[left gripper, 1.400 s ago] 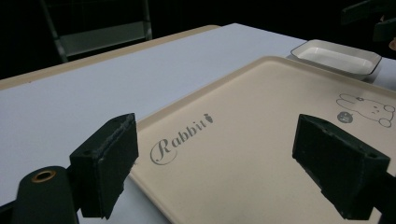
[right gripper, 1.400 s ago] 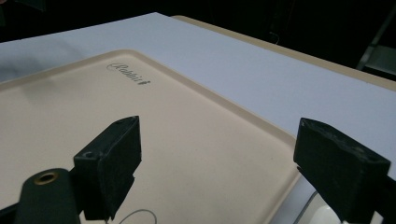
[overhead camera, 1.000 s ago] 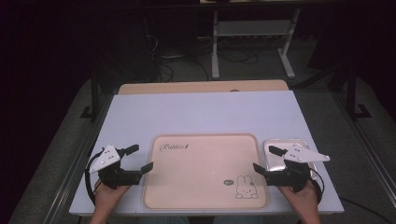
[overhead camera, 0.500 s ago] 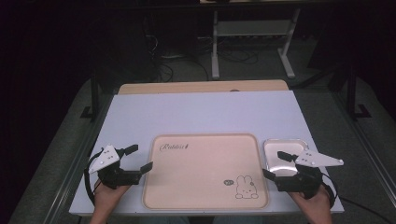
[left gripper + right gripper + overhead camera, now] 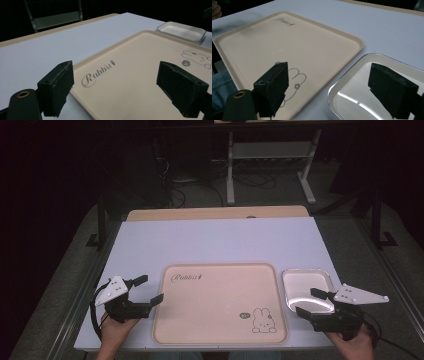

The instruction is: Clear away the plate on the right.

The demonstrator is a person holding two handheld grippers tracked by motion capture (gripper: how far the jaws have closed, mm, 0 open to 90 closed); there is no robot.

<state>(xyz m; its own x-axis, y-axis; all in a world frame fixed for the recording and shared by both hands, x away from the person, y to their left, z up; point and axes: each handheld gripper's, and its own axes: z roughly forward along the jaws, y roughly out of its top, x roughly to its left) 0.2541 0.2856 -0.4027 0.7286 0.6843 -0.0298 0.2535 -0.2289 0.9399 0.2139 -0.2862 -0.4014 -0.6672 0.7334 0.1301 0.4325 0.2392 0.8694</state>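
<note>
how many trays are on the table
2: a beige rabbit tray in the middle of the table near the front edge, and a small metal tray just to its right, beside the right gripper.

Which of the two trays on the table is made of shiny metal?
The small metal tray by the right gripper is the shiny one: silver and reflective. The large beige tray in the middle is matte, with a rabbit drawing and lettering.
</note>
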